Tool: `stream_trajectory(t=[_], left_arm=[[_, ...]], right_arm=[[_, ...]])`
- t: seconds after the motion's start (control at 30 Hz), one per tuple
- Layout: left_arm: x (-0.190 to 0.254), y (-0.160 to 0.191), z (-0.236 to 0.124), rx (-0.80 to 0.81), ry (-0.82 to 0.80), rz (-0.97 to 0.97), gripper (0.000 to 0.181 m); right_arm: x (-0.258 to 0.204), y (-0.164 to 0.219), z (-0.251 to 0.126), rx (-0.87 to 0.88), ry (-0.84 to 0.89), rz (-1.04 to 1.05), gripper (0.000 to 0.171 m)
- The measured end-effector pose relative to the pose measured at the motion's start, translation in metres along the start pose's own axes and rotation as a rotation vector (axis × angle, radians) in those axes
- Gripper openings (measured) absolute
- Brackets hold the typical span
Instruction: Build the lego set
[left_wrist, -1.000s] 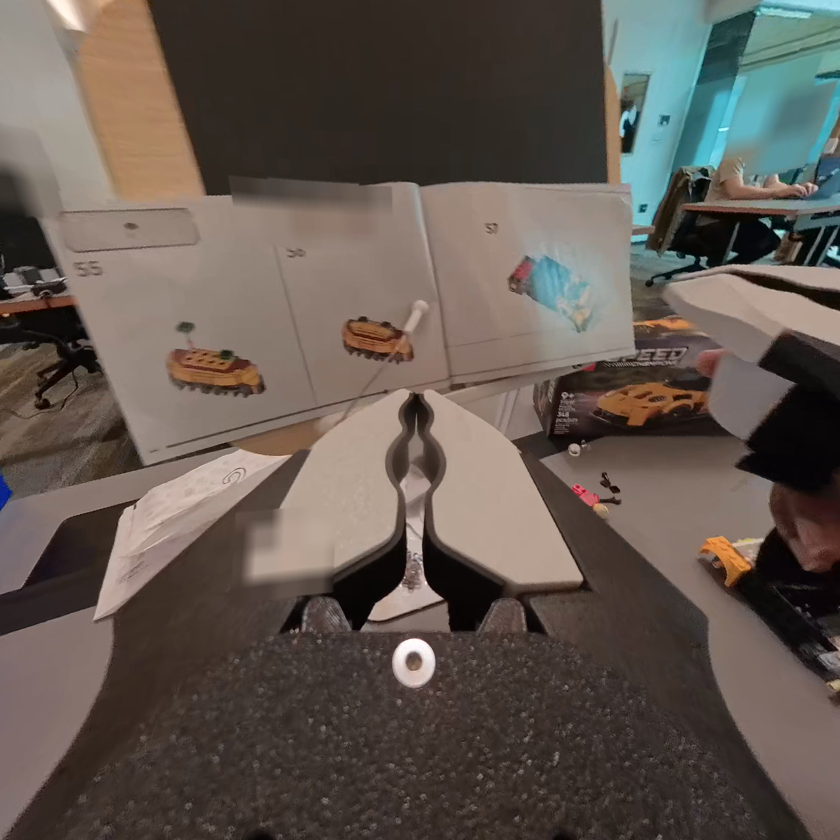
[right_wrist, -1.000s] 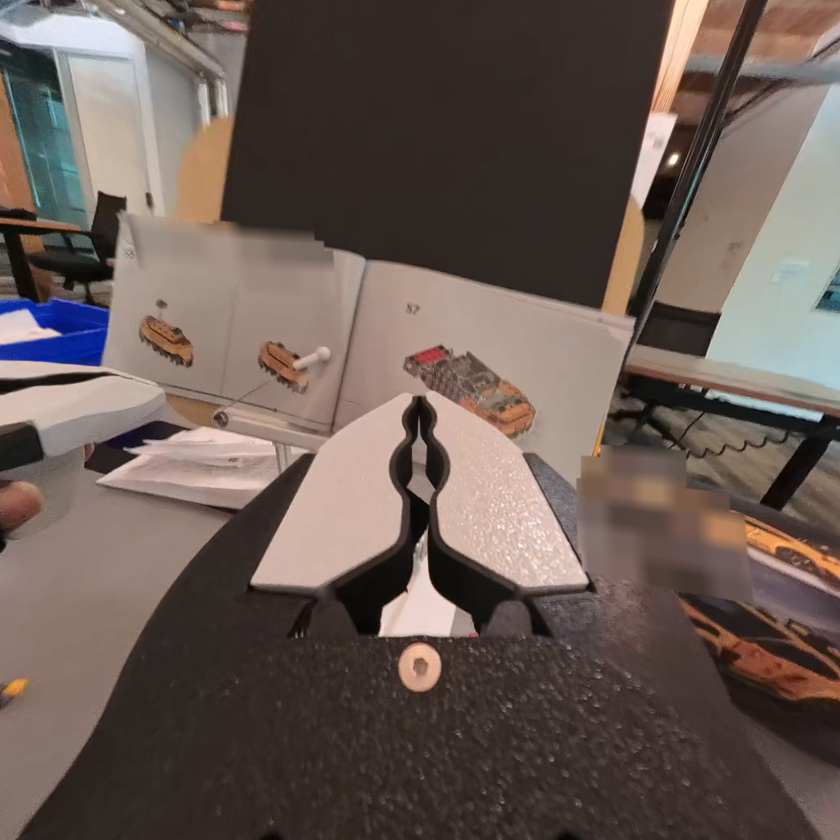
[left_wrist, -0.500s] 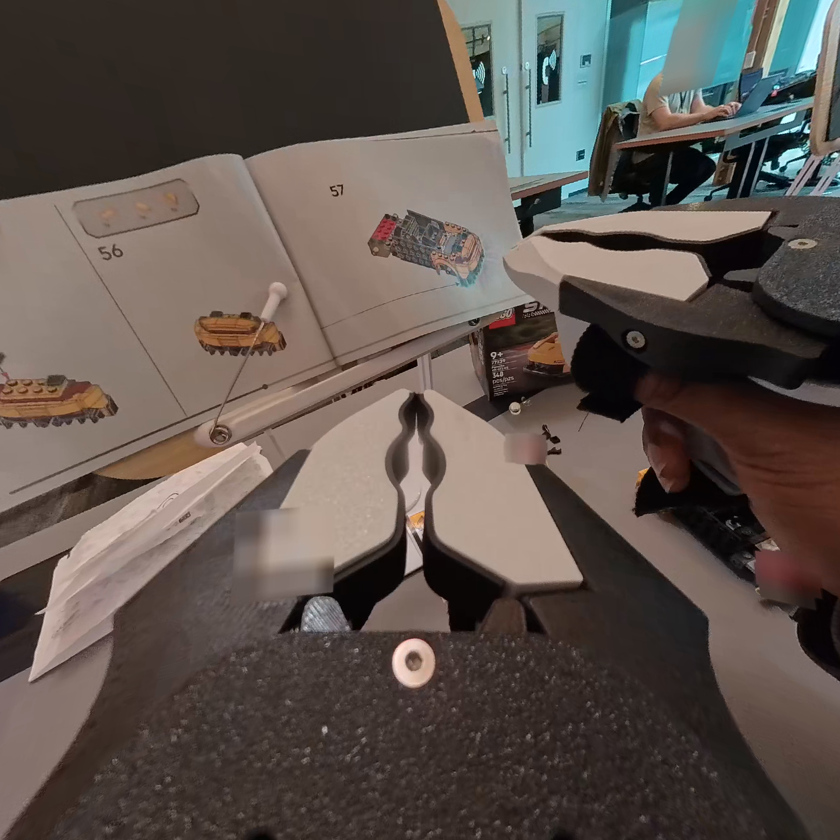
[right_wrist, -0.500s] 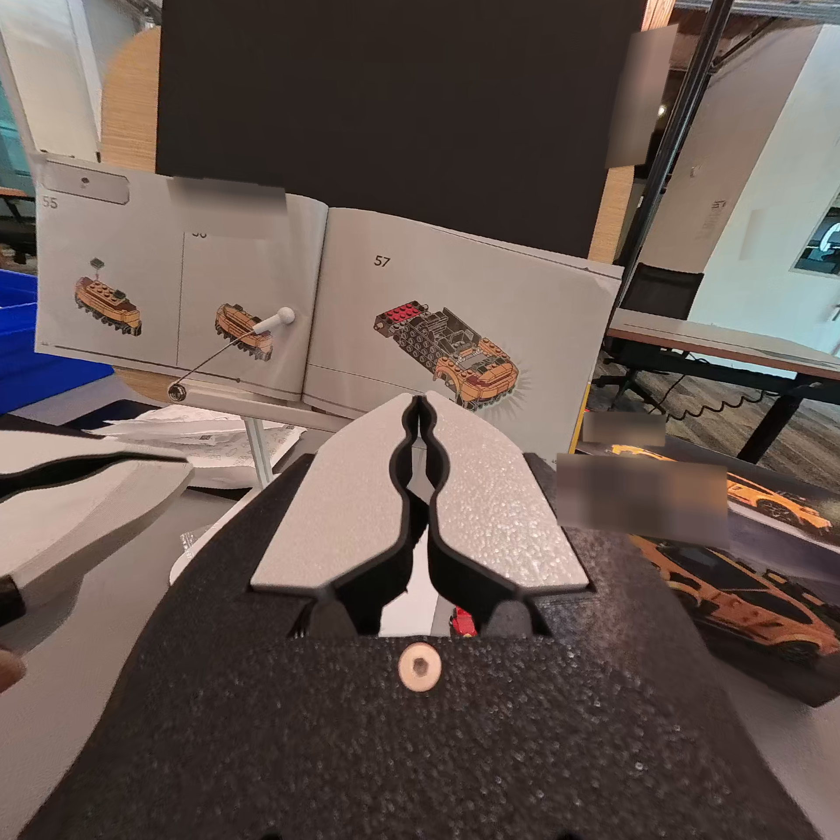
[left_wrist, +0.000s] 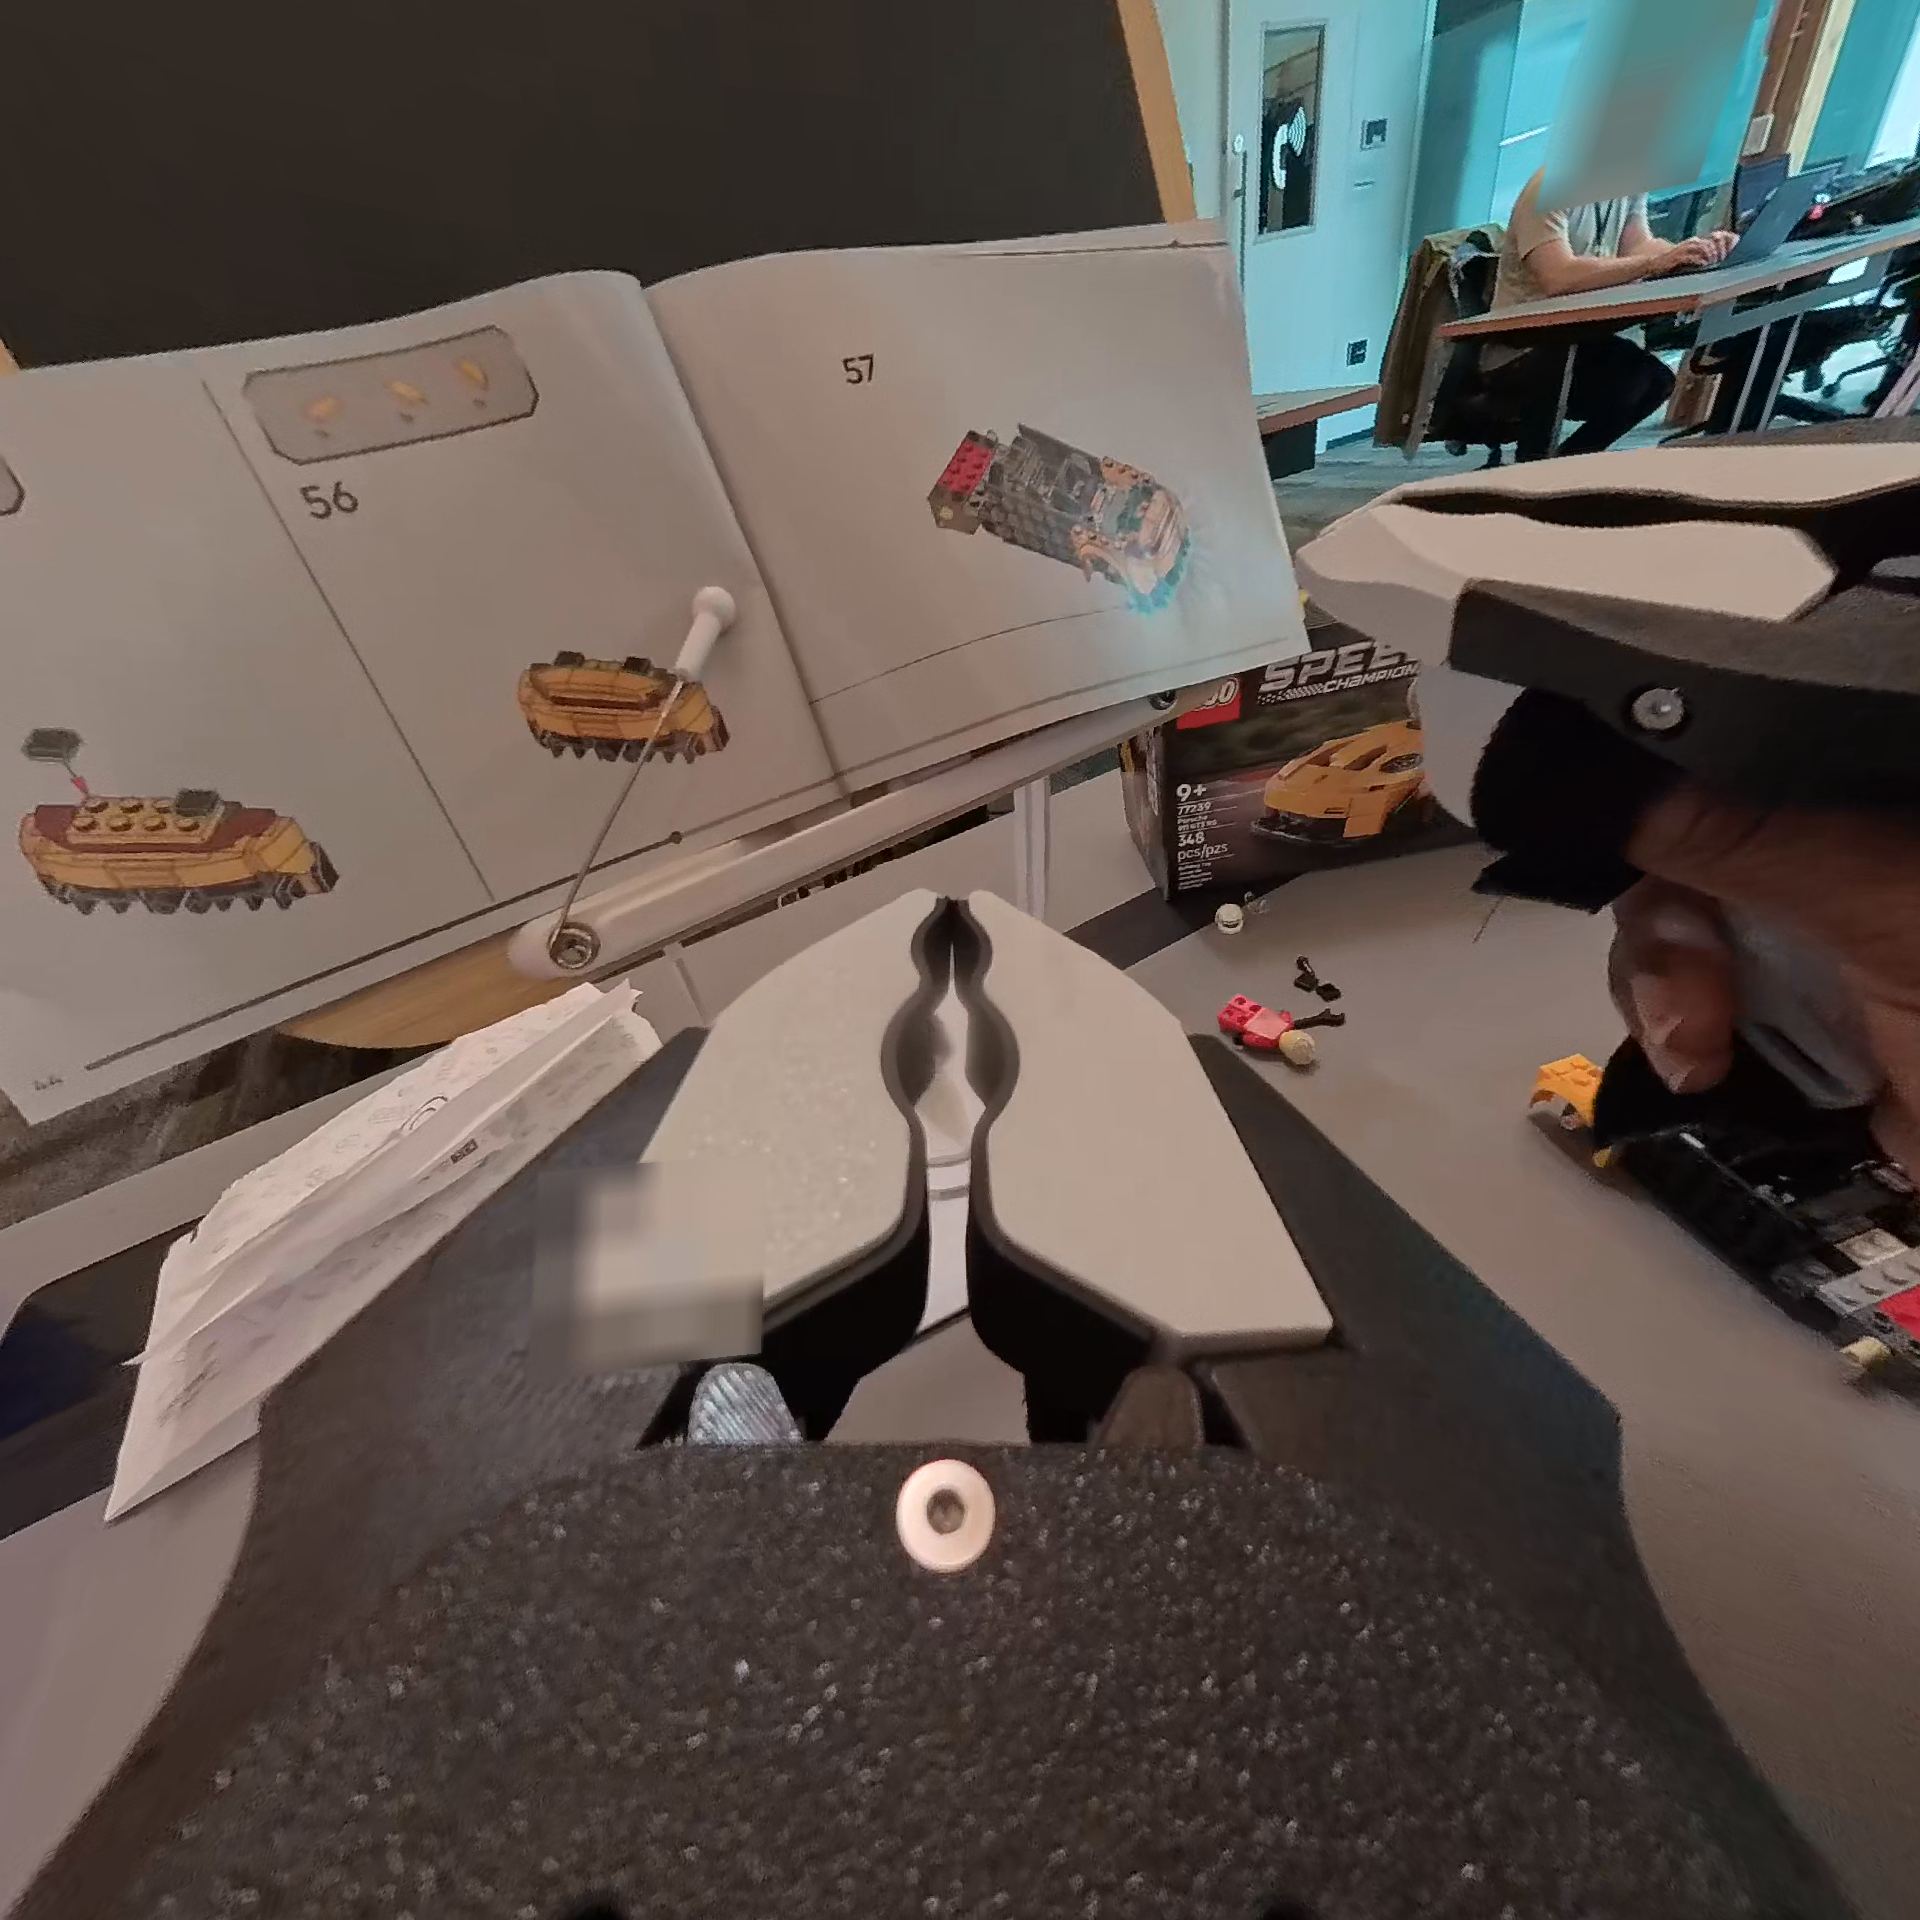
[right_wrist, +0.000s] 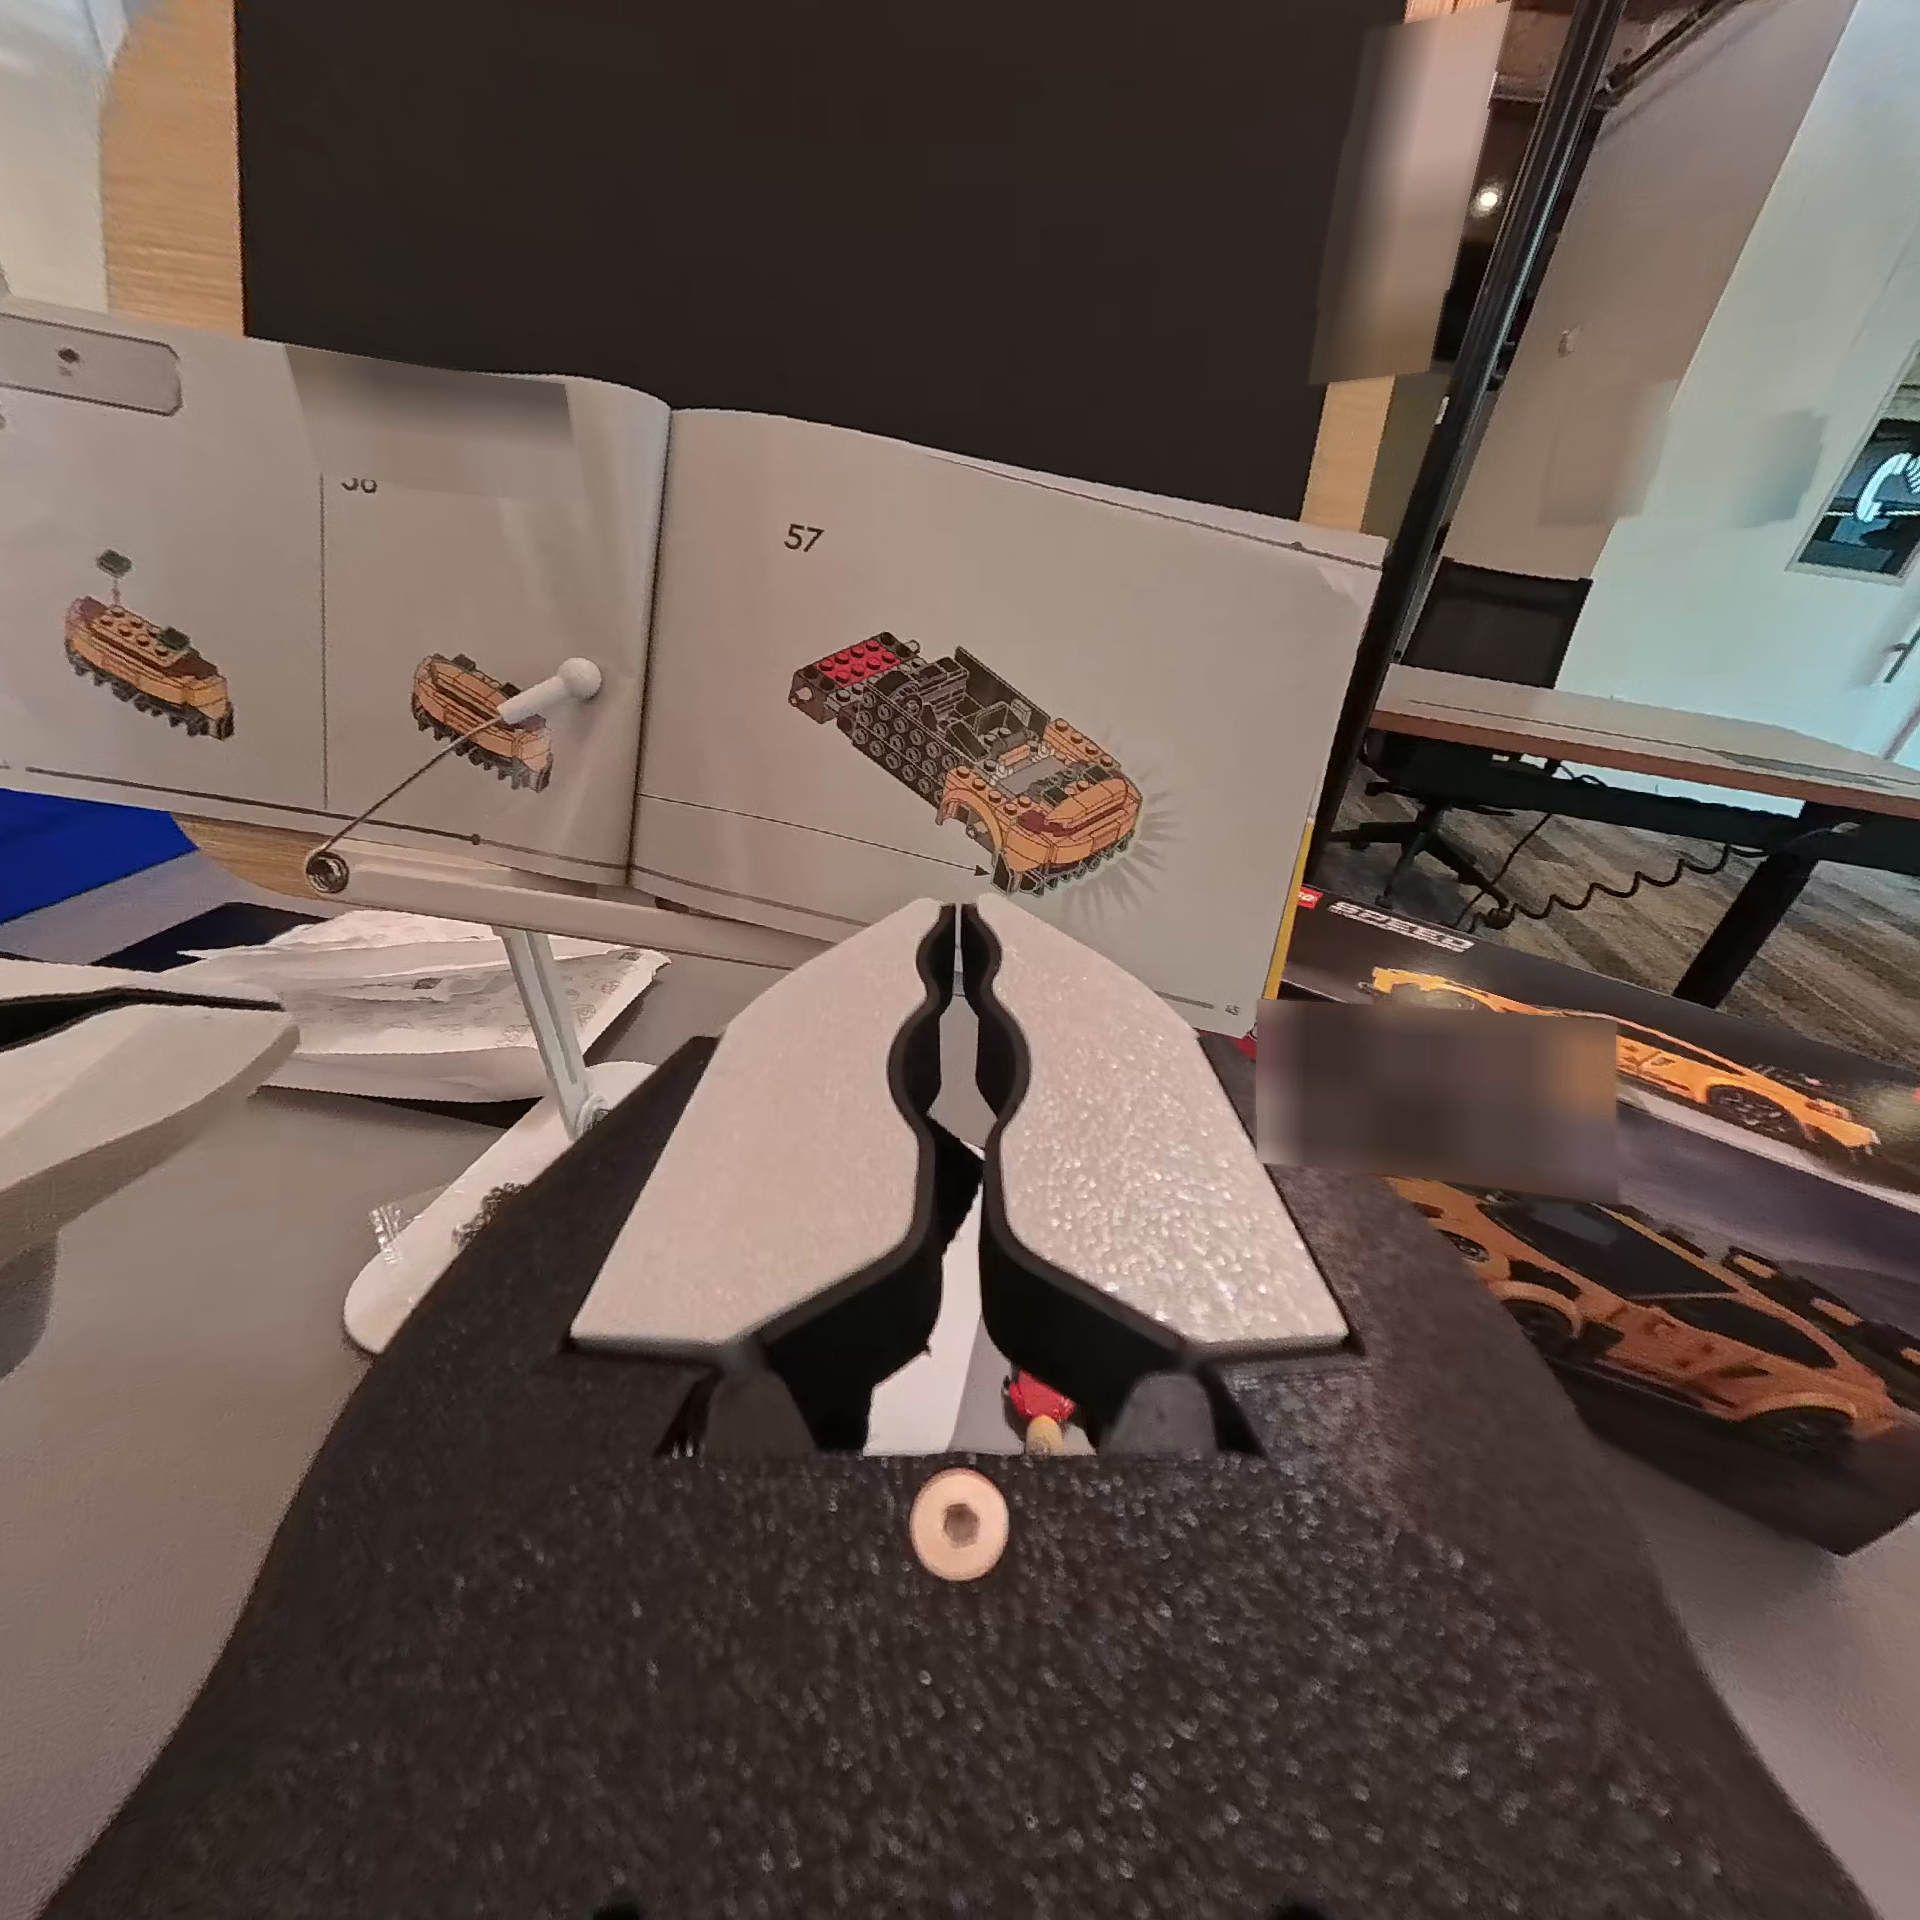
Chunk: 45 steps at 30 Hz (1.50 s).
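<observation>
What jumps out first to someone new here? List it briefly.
The open instruction booklet propped on a white stand fills the middle, showing drawings of an orange car. To its right lies the set's box, also picturing an orange car. Both tongs, left and right, are shut and empty, while the half-built black chassis sits on the grey table.

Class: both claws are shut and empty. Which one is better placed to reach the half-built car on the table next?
Probably the right claw: in the left wrist view it hangs over the half-built car. The left claw points at the instruction booklet.
</observation>
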<state>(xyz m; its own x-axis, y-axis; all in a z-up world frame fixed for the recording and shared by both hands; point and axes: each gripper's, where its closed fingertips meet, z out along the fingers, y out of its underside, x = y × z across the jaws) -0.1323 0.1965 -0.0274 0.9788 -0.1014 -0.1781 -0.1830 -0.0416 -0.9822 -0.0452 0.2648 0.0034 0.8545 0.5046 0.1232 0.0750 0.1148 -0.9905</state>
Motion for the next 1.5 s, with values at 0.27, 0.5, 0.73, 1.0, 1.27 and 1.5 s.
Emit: stream_trajectory(t=[0.27, 0.5, 0.73, 1.0, 1.27, 1.5], left_arm=[[-0.006, 0.003, 0.0, 0.005, -0.012, -0.003, 0.0], [-0.013, 0.003, -0.002, -0.014, -0.042, 0.001, 0.0], [-0.008, -0.028, -0.023, 0.021, -0.009, 0.017, 0.0], [-0.002, 0.018, -0.074, -0.092, 0.028, 0.025, 0.0], [0.047, 0.091, -0.094, -0.261, 0.161, -0.036, 0.0], [0.062, 0.097, -0.103, -0.242, 0.197, -0.032, 0.0]], right_arm=[[0.001, 0.003, 0.001, -0.004, 0.002, 0.002, 0.0], [-0.001, 0.004, 0.001, -0.001, 0.009, -0.026, 0.0], [-0.034, -0.017, -0.016, 0.034, -0.079, -0.075, 0.003], [-0.099, 0.008, -0.088, 0.053, -0.357, -0.234, 0.0], [-0.123, 0.055, -0.129, -0.017, -0.475, -0.254, 0.0], [-0.11, 0.067, -0.128, -0.085, -0.384, -0.119, 0.006]])
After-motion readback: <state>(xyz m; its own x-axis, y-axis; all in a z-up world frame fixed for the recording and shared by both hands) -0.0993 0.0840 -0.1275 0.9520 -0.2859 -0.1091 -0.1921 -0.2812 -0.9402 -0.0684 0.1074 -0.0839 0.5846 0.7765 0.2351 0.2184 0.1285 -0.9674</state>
